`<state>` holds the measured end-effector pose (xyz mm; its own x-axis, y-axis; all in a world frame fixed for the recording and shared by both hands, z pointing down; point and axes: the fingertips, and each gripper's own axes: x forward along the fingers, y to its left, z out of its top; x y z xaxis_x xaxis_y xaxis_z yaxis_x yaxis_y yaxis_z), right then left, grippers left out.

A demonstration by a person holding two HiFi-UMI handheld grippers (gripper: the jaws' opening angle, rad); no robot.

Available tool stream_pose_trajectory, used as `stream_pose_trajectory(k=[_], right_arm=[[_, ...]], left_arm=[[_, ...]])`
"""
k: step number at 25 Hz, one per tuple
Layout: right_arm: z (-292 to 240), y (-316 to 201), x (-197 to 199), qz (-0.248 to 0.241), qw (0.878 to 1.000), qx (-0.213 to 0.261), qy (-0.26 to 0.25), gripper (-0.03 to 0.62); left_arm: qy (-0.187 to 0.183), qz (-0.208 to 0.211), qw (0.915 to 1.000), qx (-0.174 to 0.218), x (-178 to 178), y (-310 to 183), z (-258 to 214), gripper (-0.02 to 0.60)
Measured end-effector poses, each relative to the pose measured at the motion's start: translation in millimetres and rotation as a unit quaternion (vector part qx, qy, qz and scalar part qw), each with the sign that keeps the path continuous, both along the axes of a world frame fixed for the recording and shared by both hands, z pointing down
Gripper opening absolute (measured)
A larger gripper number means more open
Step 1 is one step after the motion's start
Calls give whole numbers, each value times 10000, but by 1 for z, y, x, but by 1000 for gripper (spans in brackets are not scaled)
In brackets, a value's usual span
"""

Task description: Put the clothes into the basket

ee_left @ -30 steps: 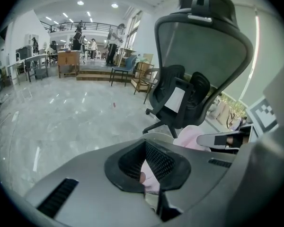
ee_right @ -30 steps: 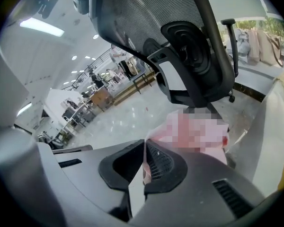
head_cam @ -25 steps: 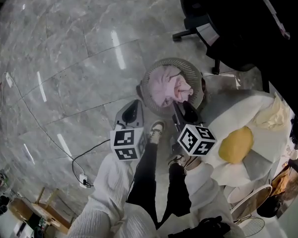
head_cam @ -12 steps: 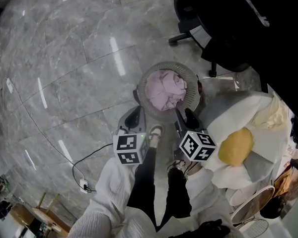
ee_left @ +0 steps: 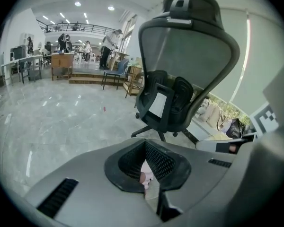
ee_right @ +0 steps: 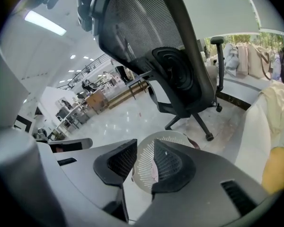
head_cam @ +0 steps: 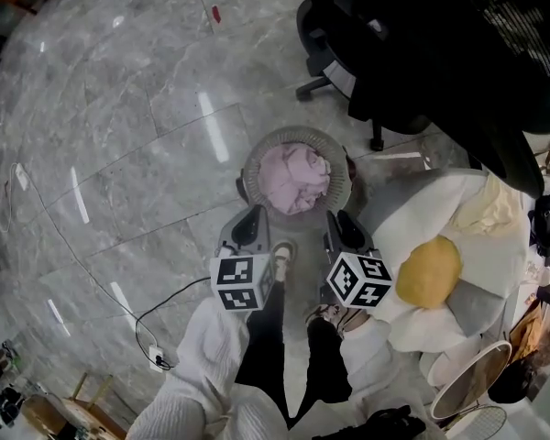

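One heap of pink clothes point(head_cam: 294, 177): lodged inside the round slatted basket point(head_cam: 255, 150) on the stone floor, filling it about to the rim. No fold seems to hang outside.

Two grippers, both short of the basket and clear of it.
- left gripper point(ee_left: 145, 145): jaw tips drawn together, nothing clamped; the pink shows only beyond them.
- right gripper point(ee_right: 145, 145): jaws partway apart and just closing, nothing between them; only the basket's slats lie beyond.

Adjacent items: shoe point(head_cam: 281, 255) just beside the basket's near wall; office chair point(head_cam: 412, 53) close behind it; white bedding point(head_cam: 422, 200) to the right, carrying a yellow cushion point(head_cam: 428, 270) and a cream cloth point(head_cam: 495, 214); cable point(head_cam: 151, 305) trailing on the floor to the left.

Hazards, as judged:
- Basket is probably light; a nudge from the shoe could tip it and spill the heap.
- Heap sits high; anything added on top may slide off.
- Cream cloth, if it is clothing, could be overlooked.
- Cable could snag a step.
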<state>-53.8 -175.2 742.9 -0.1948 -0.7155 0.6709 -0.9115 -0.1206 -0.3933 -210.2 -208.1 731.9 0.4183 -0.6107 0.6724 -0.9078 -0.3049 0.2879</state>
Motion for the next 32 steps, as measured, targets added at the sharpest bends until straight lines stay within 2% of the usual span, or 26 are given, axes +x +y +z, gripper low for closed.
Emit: stream_pose_trajectory(k=[5, 10, 14, 17, 22, 27, 32], right_arm=[[-34, 11, 25, 338, 9992, 187, 106, 54], [-81, 28, 48, 651, 9974, 308, -52, 38], [-128, 27, 75, 701, 9955, 636, 50, 34], [-171, 36, 95, 744, 9937, 823, 142, 31], [-254, 61, 133, 1127, 9872, 1126, 65, 31], [-323, 97, 146, 1068, 9830, 1489, 151, 31], [-368, 121, 174, 1212, 9763, 1727, 491, 31]], left_arm=[[126, 159, 9996, 176, 28, 8, -38, 3], [211, 352, 9987, 315, 53, 24, -86, 3], [345, 487, 9964, 606, 78, 18, -132, 3], [505, 531, 9957, 563, 93, 27, -171, 3], [744, 549, 9941, 565, 119, 51, -248, 3], [816, 1049, 9878, 817, 147, 86, -311, 3], [976, 1486, 9775, 1135, 180, 95, -352, 3]])
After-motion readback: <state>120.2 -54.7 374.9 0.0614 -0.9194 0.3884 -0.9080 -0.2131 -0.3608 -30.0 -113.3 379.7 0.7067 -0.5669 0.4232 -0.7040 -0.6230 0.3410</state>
